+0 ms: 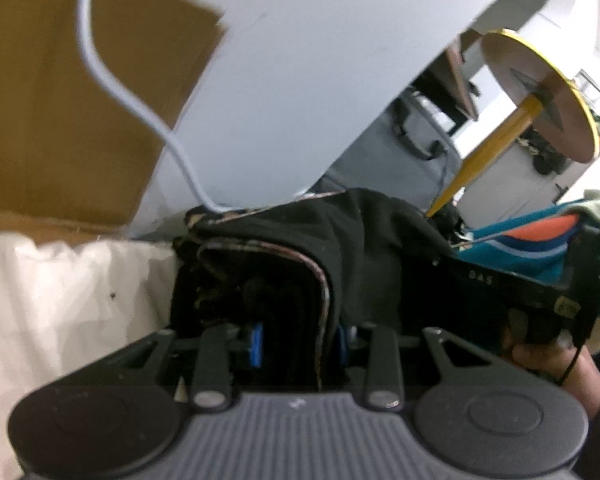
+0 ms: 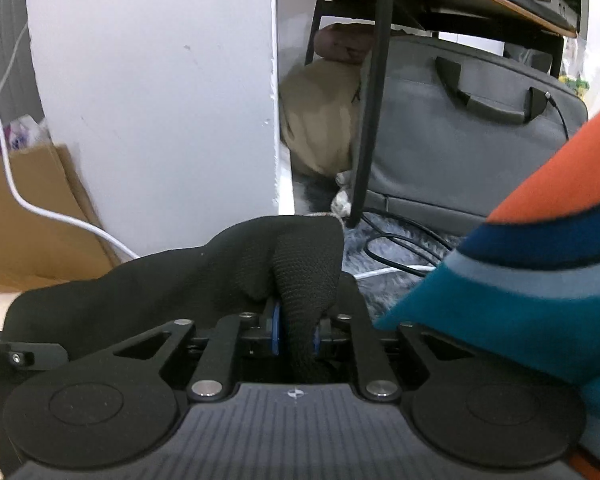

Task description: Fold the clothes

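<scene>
A black garment (image 1: 340, 248) with a thin patterned hem hangs bunched between my two grippers. In the left wrist view my left gripper (image 1: 300, 344) is shut on a folded edge of it, and the cloth fills the gap between the blue pads (image 1: 257, 344). The right gripper's black body (image 1: 500, 284), held by a hand (image 1: 548, 364), reaches in from the right. In the right wrist view my right gripper (image 2: 296, 332) pinches a ribbed fold of the same black garment (image 2: 180, 276), and its blue pads (image 2: 276, 330) touch the cloth on both sides.
A teal, blue and orange striped garment (image 2: 520, 276) lies close on the right. Ahead stand a white pillar (image 2: 160, 92), a cardboard box (image 2: 24, 216) with a white cable (image 2: 40, 208), a grey bag (image 2: 460, 136) and a black table leg (image 2: 370, 120). White bedding (image 1: 60, 300) lies lower left.
</scene>
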